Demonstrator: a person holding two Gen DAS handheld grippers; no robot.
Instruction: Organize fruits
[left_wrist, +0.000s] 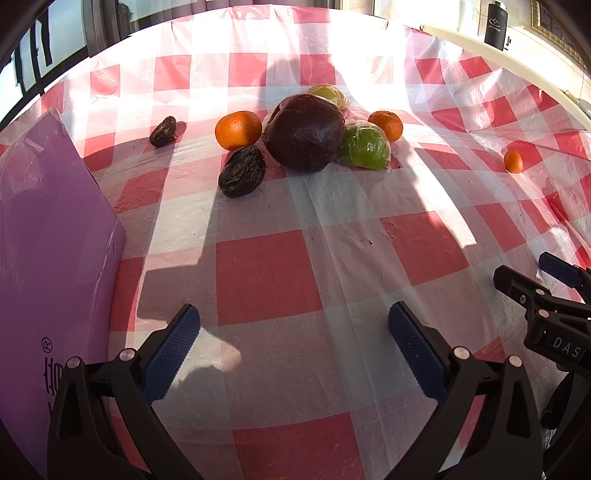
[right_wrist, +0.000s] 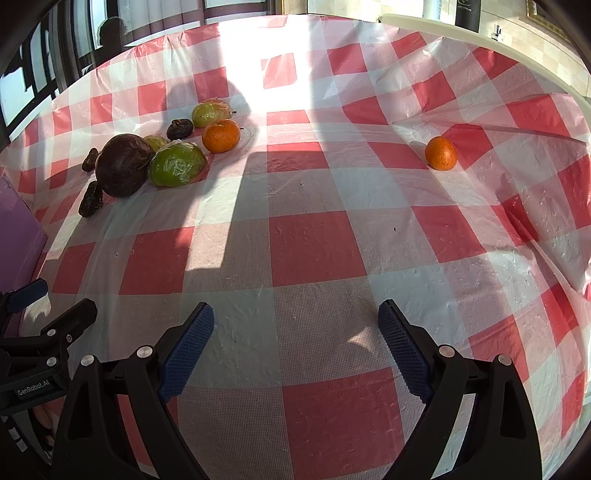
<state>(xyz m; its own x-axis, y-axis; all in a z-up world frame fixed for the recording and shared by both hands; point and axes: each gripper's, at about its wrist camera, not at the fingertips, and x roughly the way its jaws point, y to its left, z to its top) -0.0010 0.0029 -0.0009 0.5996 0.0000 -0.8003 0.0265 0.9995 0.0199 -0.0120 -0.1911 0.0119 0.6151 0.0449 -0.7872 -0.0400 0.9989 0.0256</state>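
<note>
A cluster of fruit lies on the checked tablecloth: a big dark purple round fruit (left_wrist: 303, 133) (right_wrist: 123, 165), a wrapped green fruit (left_wrist: 364, 147) (right_wrist: 177, 164), a second green one (left_wrist: 328, 94) (right_wrist: 211, 112) behind, two oranges (left_wrist: 238, 130) (left_wrist: 386, 124) (right_wrist: 221, 136), and wrinkled dark fruits (left_wrist: 242, 171) (left_wrist: 163, 131) (right_wrist: 90, 199). A lone small orange (left_wrist: 513, 161) (right_wrist: 440, 153) sits apart to the right. My left gripper (left_wrist: 293, 349) is open and empty, well short of the cluster. Just as wide open and empty, my right gripper (right_wrist: 295, 349) hovers above the cloth.
A purple box (left_wrist: 48, 236) (right_wrist: 18, 236) stands at the left edge. The red-and-white cloth (right_wrist: 317, 243) is wrinkled and rises at the right. A white ledge (right_wrist: 480, 37) with a black bottle (left_wrist: 495, 24) runs along the back right. Windows lie behind at the left.
</note>
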